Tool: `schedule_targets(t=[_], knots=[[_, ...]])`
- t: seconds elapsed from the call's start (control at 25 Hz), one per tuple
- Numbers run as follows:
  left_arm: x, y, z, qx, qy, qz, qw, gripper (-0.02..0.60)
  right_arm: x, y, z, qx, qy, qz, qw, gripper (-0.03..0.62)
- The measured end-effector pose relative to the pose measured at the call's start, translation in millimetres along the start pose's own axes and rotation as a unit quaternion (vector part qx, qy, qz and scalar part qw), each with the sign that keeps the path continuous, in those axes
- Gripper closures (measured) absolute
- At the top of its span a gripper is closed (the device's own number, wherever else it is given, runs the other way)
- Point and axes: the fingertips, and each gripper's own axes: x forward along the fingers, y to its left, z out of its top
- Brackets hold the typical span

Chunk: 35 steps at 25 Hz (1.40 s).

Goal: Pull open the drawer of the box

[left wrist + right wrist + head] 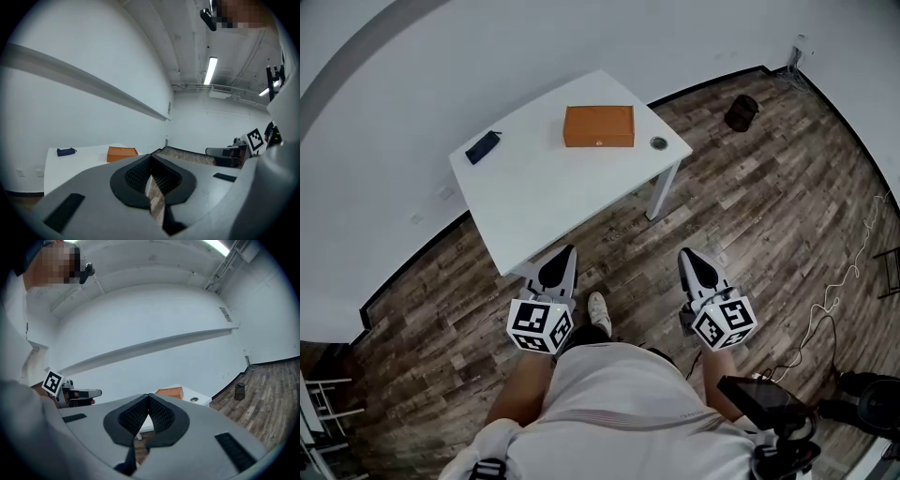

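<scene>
An orange box (598, 127) lies on the far part of a white table (544, 202); its drawer looks closed. Both grippers hang low over the wooden floor in front of the table, well short of the box. My left gripper (568, 251) points at the table's near edge, its jaws together and empty. My right gripper (685, 254) is level with it further right, also shut on nothing. The left gripper view shows the box (122, 153) small and far beyond the gripper (151, 158). The right gripper view shows the box (170, 392) just past the gripper (149, 397).
A dark pouch (483, 147) lies at the table's left end and a small round object (659, 143) at its right corner. A black bin (742, 112) stands on the floor near the wall. Cables (834, 300) and dark equipment (769, 403) are at the lower right.
</scene>
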Motion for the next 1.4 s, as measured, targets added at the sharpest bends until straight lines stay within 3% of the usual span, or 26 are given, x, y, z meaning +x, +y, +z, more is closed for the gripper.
schedule_targets(t=[0.36, 0.64, 0.88, 1.4], knots=[[79.2, 88.7, 36.0, 0.0, -0.003, -0.007, 1.0, 0.571, 125.4, -19.3, 25.6, -0.008, 0.002, -0.003, 1.0, 0.595], [119.5, 135.4, 45.5, -0.006, 0.002, -0.003, 1.0, 0.571, 180.0, -30.6, 30.4, -0.009, 0.014, -0.008, 1.0, 0.595], [155.5, 144.0, 47.3, -0.024, 0.002, -0.005, 0.9997, 0.572, 211.2, -54.6, 33.9, -0.004, 0.028, 0.004, 1.0, 0.595], [249.0, 142.9, 73.7, -0.024, -0.007, 0.078, 0.9967, 0.571, 285.2, -138.6, 69.9, -0.01, 0.041, 0.092, 0.995, 0.595]])
